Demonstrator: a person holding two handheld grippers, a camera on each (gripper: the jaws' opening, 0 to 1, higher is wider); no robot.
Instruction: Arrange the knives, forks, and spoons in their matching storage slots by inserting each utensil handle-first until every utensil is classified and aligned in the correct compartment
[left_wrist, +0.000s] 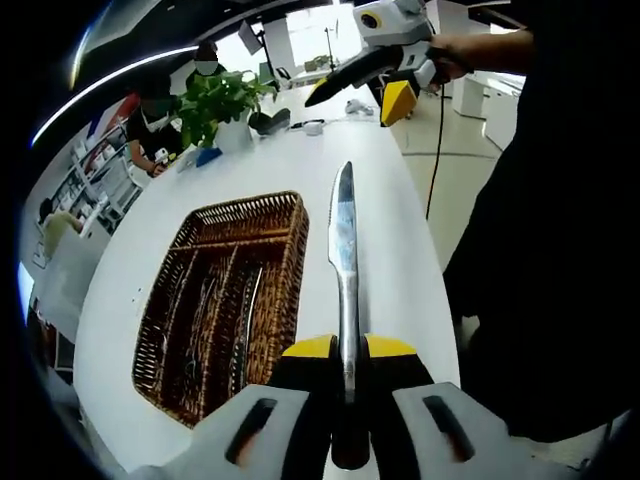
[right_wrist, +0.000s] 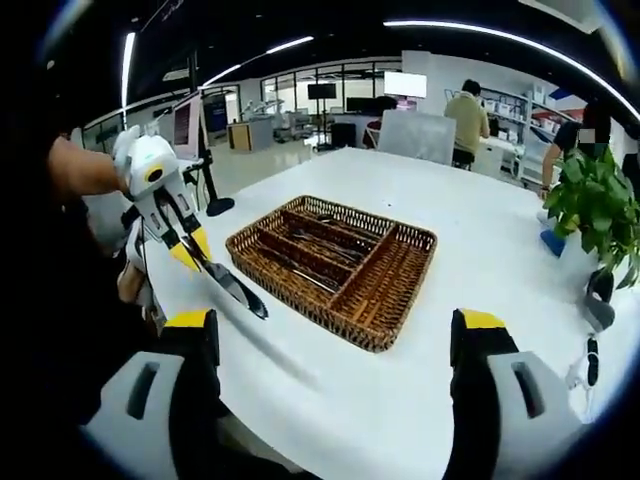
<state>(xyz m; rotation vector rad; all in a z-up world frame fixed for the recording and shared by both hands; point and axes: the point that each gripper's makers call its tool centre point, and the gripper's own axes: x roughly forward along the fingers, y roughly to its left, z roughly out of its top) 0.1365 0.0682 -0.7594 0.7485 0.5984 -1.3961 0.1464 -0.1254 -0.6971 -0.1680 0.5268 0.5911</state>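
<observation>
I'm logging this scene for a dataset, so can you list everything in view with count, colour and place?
knife: one, silver, clamped by the handle in the left gripper, blade pointing away
wicker tray: one, brown, on the table, with divided compartments
utensils: several, silver, in the tray's compartments
table: one, white
potted plant: one, green, at the table's far end
people: several, at the table and desks in the background
left gripper: yellow-tipped, holding the knife
right gripper: yellow-tipped, jaws wide apart, nothing between them

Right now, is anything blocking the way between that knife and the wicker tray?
Nothing visible. The left tongs hold the knife above bare white table, beside the wicker tray. The tray's compartments lie open on top, some already holding utensils.
</observation>
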